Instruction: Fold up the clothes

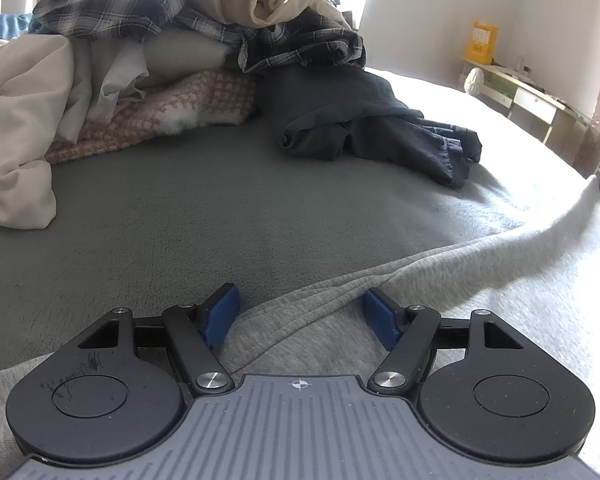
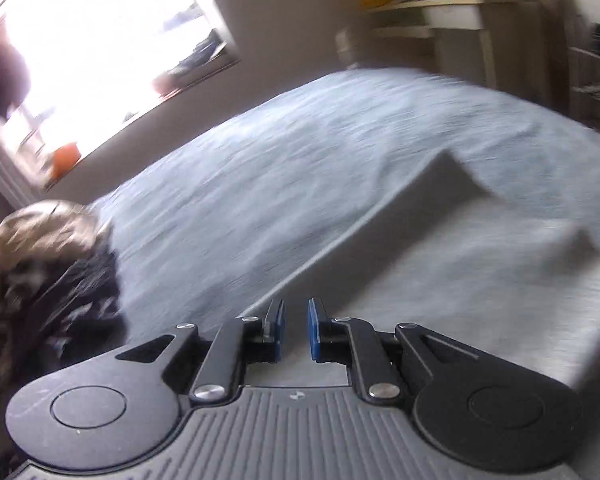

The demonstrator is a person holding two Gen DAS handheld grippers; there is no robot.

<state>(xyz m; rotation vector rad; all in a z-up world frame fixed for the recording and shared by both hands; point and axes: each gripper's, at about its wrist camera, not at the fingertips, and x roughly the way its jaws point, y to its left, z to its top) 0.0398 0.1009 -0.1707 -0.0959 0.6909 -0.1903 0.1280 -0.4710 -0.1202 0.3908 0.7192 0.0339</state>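
A light grey sweatshirt-like garment (image 1: 440, 280) lies spread on the bed, its ribbed edge (image 1: 324, 300) running between my left gripper's fingers. My left gripper (image 1: 300, 316) is open just above that edge, its blue pads (image 1: 220, 316) wide apart and holding nothing. The right wrist view is blurred by motion. My right gripper (image 2: 296, 328) hovers low over the same grey garment (image 2: 460, 280), beside its long edge. Its jaws stand nearly together with a narrow gap. Whether fabric is pinched there I cannot tell.
A pile of unfolded clothes (image 1: 148, 40), plaid, cream and checked, sits at the back left of the grey-green blanket (image 1: 180, 208). A dark garment (image 1: 380, 128) lies crumpled behind the grey one. A desk (image 1: 532, 96) stands past the bed's right edge, and a bright window (image 2: 100, 40) lies beyond the bed.
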